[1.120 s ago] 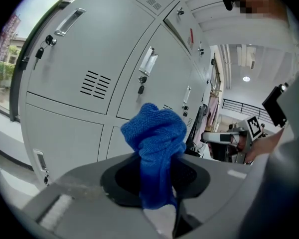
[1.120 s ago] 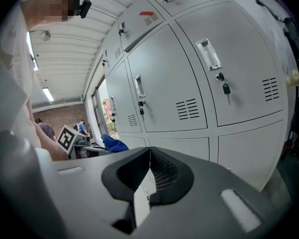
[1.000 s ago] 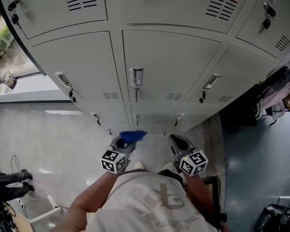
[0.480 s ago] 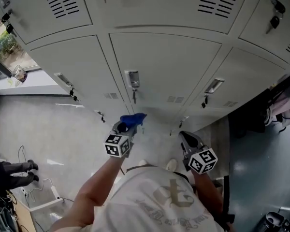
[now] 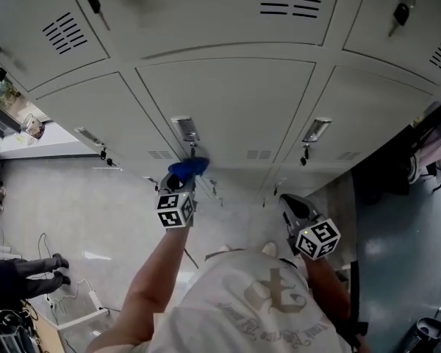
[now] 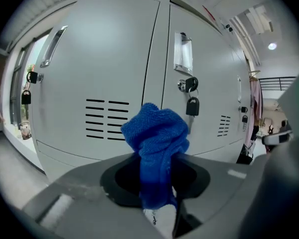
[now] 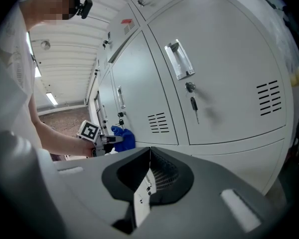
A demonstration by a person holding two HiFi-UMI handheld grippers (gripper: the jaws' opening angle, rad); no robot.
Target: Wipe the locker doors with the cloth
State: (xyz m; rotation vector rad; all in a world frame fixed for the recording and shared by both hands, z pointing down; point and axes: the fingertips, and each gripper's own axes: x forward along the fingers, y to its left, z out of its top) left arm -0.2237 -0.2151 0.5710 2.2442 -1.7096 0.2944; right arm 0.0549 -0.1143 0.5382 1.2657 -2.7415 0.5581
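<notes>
Grey locker doors (image 5: 228, 101) fill the upper half of the head view. My left gripper (image 5: 182, 181) is raised in front of them, shut on a bunched blue cloth (image 5: 187, 168) that sits just below a door handle (image 5: 184, 129). In the left gripper view the cloth (image 6: 157, 133) sticks up from between the jaws, close in front of a door with vents (image 6: 107, 119) and a key (image 6: 192, 103); contact cannot be told. My right gripper (image 5: 294, 206) hangs lower at the right, shut and empty (image 7: 148, 156), a short way off the lockers (image 7: 224, 83).
Keys and small padlocks hang from several door handles (image 5: 316, 129). Dark bags and clothing (image 5: 435, 160) stand against the wall at the right. At the lower left lie cables and a white box (image 5: 62, 311), and a person's dark shoes (image 5: 29, 274) show beside them.
My left gripper has risen with the blue cloth from near the floor up to the middle locker door's handle. The right gripper has stayed low, shifting slightly right.
</notes>
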